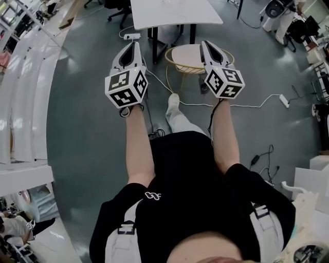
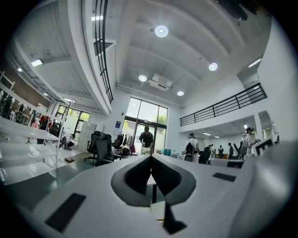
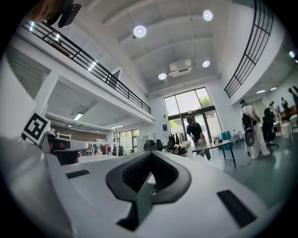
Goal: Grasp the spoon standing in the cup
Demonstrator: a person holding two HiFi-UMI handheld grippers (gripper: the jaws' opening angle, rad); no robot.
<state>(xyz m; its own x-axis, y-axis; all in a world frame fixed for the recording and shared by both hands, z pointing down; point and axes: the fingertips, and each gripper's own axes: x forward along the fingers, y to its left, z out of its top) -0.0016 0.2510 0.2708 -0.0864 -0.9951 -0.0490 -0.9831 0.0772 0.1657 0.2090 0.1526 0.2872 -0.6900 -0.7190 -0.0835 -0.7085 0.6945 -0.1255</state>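
No cup and no spoon show in any view. In the head view my left gripper [image 1: 136, 45] and my right gripper [image 1: 204, 44] are held out side by side, level, above a grey floor. Both point toward a white table [image 1: 175, 13]. In the left gripper view the two jaws of the left gripper [image 2: 151, 157] meet at their tips with nothing between them. The right gripper [image 3: 150, 153] looks the same in the right gripper view: jaws together, nothing held.
A round white stool with a yellow wire rim [image 1: 193, 56] stands just beyond the right gripper. Cables and power strips [image 1: 284, 100] lie on the floor. White shelving [image 1: 20, 102] runs along the left. A person [image 3: 195, 132] stands at a far table.
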